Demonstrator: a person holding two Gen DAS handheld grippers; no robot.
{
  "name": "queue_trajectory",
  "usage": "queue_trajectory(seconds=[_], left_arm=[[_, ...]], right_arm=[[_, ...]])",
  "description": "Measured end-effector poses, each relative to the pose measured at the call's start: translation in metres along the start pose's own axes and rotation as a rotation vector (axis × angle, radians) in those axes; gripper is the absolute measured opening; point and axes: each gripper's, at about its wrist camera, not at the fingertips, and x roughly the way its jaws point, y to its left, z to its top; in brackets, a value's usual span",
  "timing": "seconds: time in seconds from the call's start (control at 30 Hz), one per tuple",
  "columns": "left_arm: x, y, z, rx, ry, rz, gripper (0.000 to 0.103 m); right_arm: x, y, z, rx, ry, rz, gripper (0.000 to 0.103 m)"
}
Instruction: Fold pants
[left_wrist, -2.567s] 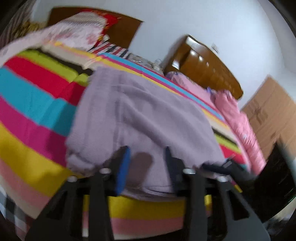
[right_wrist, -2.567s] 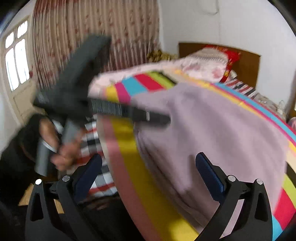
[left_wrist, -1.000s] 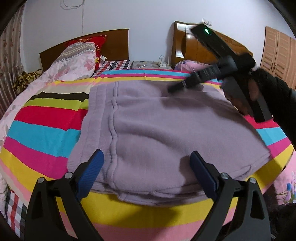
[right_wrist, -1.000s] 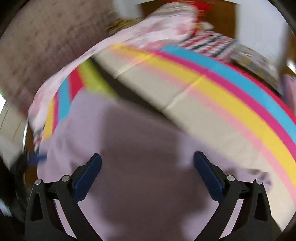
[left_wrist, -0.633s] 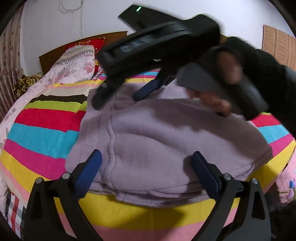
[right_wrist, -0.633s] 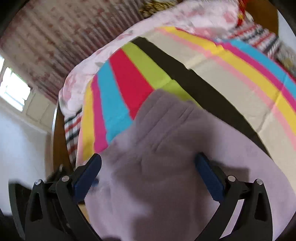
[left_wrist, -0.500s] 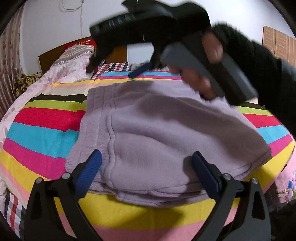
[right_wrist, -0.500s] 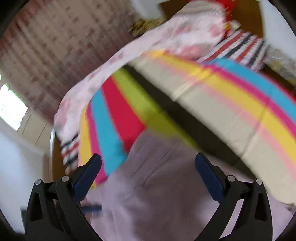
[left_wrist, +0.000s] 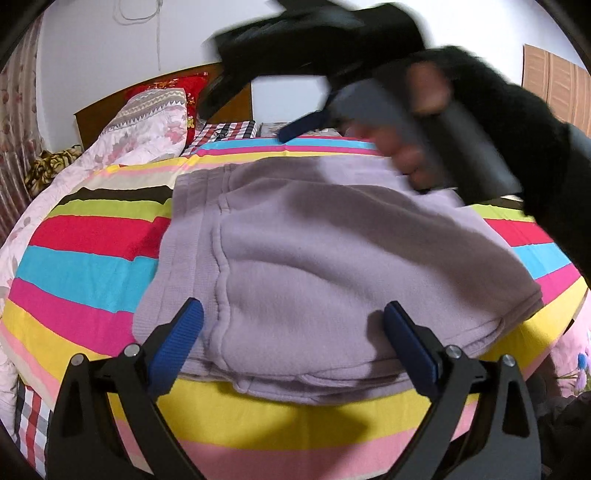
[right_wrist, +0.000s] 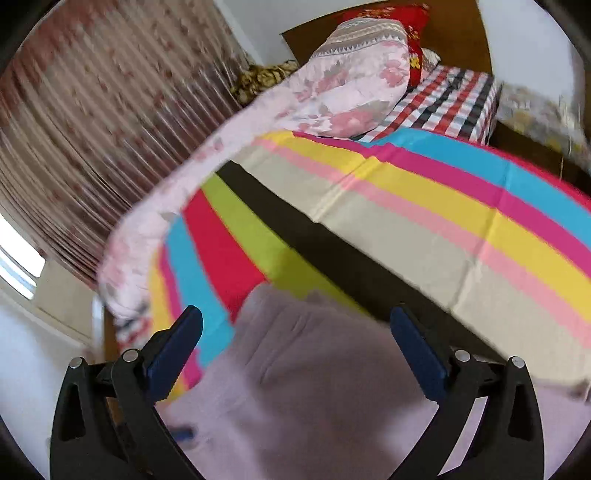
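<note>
Lilac fleece pants (left_wrist: 314, 251) lie folded into a thick stack on the striped bedspread (left_wrist: 88, 266), ribbed waistband to the left. My left gripper (left_wrist: 295, 343) is open at the stack's near edge, nothing between its fingers. In the left wrist view the right gripper's body (left_wrist: 314, 33), held by a hand (left_wrist: 417, 147) in a black sleeve, hovers blurred above the stack's far right. In the right wrist view my right gripper (right_wrist: 295, 350) is open above the pants (right_wrist: 314, 398) near their far-left corner, holding nothing.
A floral quilt (left_wrist: 140, 133) and a red pillow (left_wrist: 166, 83) lie by the wooden headboard (right_wrist: 458, 40). A checked sheet (right_wrist: 443, 103) shows beyond the bedspread (right_wrist: 424, 221). Patterned curtains (right_wrist: 92, 110) hang along the left. The bed's front edge drops off just below the pants.
The right gripper has lifted off the pants and swung up and to the right above the stack. The left gripper has stayed open at the near edge; the pants have not moved.
</note>
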Motion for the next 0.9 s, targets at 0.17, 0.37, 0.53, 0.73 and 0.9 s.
queue_trajectory(seconds=[0.17, 0.37, 0.53, 0.73, 0.9], left_arm=[[0.003, -0.005, 0.001, 0.002, -0.001, 0.032, 0.099], [0.004, -0.008, 0.003, 0.009, 0.017, 0.046, 0.1], [0.004, -0.008, 0.003, 0.012, 0.02, 0.05, 0.1], [0.004, -0.008, 0.002, 0.012, 0.008, 0.053, 0.1], [0.006, -0.011, 0.001, 0.021, 0.012, 0.068, 0.101]], right_arm=[[-0.014, -0.035, -0.028, 0.016, 0.096, -0.147, 0.099], [-0.053, -0.076, -0.03, 0.172, -0.102, -0.147, 0.098], [-0.108, -0.041, -0.075, 0.07, -0.19, -0.133, 0.099], [-0.128, 0.006, -0.199, -0.128, -0.177, -0.377, 0.099], [-0.114, -0.008, -0.253, -0.088, -0.186, -0.497, 0.098]])
